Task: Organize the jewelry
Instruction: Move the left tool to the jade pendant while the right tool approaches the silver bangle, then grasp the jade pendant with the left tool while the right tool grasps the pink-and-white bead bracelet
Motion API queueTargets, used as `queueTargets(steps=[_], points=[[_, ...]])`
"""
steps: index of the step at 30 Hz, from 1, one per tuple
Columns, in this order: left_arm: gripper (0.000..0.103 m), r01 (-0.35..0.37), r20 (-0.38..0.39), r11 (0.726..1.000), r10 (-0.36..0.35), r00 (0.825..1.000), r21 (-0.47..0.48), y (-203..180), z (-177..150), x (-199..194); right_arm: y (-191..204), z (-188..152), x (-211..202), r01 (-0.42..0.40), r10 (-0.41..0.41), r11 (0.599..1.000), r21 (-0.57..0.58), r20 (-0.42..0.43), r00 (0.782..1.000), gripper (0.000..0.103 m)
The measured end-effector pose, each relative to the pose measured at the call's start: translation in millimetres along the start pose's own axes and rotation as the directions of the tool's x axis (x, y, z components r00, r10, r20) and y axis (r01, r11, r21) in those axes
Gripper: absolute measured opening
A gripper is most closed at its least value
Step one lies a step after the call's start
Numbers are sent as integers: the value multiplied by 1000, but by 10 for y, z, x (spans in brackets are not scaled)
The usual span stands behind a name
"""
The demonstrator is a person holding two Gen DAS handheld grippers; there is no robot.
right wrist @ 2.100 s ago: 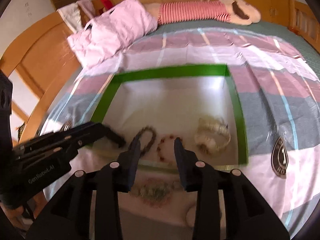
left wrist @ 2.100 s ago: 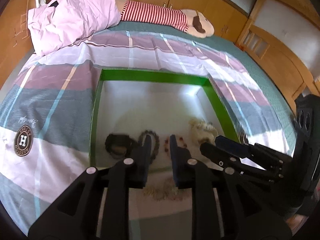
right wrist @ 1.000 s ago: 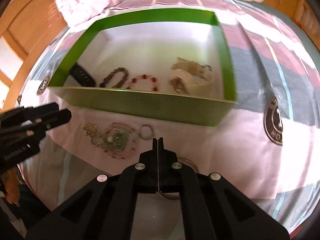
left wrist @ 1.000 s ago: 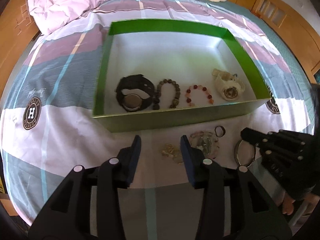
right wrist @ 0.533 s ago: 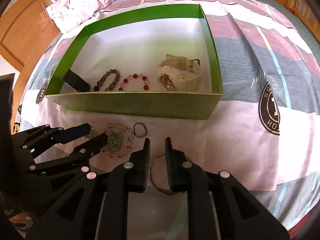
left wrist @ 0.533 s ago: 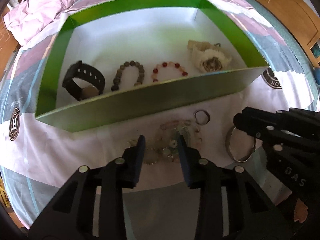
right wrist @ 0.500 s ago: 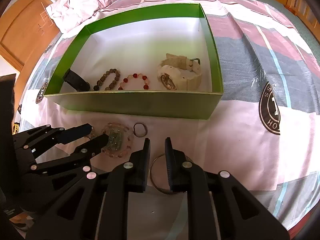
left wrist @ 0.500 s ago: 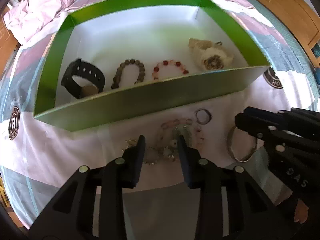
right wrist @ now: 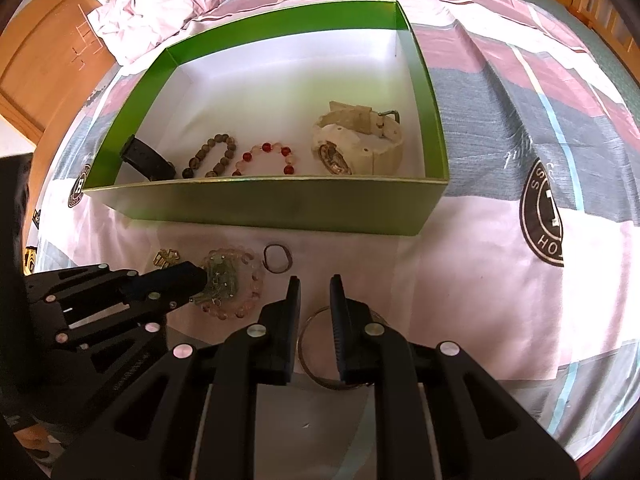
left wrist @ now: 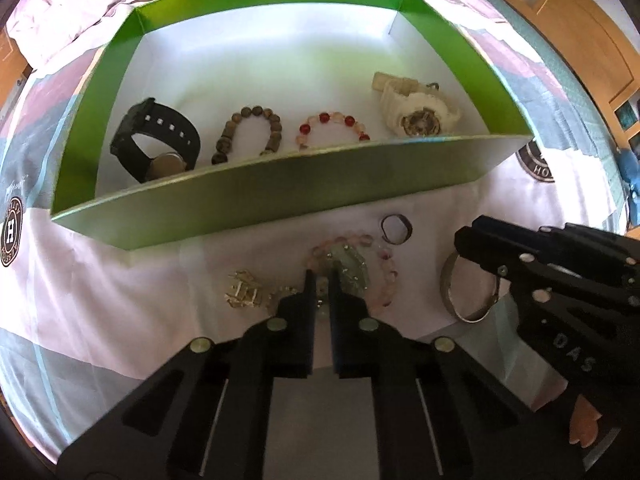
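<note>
A green box [left wrist: 280,196] [right wrist: 280,204] on the bed holds a black watch [left wrist: 156,144], a brown bead bracelet [left wrist: 248,128], a red bead bracelet [left wrist: 332,128] and a cream watch [left wrist: 412,108]. In front of it lie a pink bead bracelet with a greenish pendant [left wrist: 356,268] [right wrist: 232,280], a gold chain piece [left wrist: 244,292], a small ring [left wrist: 396,229] [right wrist: 277,258] and a silver bangle [left wrist: 468,292] [right wrist: 320,352]. My left gripper [left wrist: 322,276] is nearly shut on the pink bracelet's near edge. My right gripper [right wrist: 314,282] is open, its fingers straddling the bangle's rim.
The bed has a plaid pink, grey and white cover [right wrist: 500,220] with round logo patches [right wrist: 542,220]. A crumpled pink quilt [right wrist: 160,4] lies behind the box. Wooden furniture [left wrist: 580,40] stands at the right.
My left gripper has closed from open down onto the pink bracelet. My right gripper has opened a little wider over the bangle. Both have moved closer to the items.
</note>
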State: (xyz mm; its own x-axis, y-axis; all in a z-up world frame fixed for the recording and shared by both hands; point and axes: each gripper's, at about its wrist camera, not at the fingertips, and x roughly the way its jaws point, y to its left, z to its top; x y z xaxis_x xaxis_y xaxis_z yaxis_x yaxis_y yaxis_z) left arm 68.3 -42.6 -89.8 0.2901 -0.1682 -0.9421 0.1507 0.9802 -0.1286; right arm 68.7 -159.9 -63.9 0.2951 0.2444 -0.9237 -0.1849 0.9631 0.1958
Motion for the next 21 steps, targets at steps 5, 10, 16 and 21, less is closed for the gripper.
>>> queueTargets(steps=[5, 10, 16, 21], points=[[0, 35, 42, 999, -34, 999, -23, 64, 10, -190, 24, -11, -4, 0, 0, 1000, -8, 2, 1000, 15], [2, 47, 8, 999, -47, 999, 1, 30, -46, -167, 34, -10, 20, 4, -4, 1000, -9, -6, 1000, 15], [24, 21, -11, 999, -20, 1000, 45, -66, -97, -85, 41, -7, 39, 1, -1, 1000, -6, -13, 1000, 16], [24, 3, -42, 999, 0, 999, 49, -80, -96, 46, 47, -22, 54, 5, -5, 1000, -11, -21, 1000, 16]])
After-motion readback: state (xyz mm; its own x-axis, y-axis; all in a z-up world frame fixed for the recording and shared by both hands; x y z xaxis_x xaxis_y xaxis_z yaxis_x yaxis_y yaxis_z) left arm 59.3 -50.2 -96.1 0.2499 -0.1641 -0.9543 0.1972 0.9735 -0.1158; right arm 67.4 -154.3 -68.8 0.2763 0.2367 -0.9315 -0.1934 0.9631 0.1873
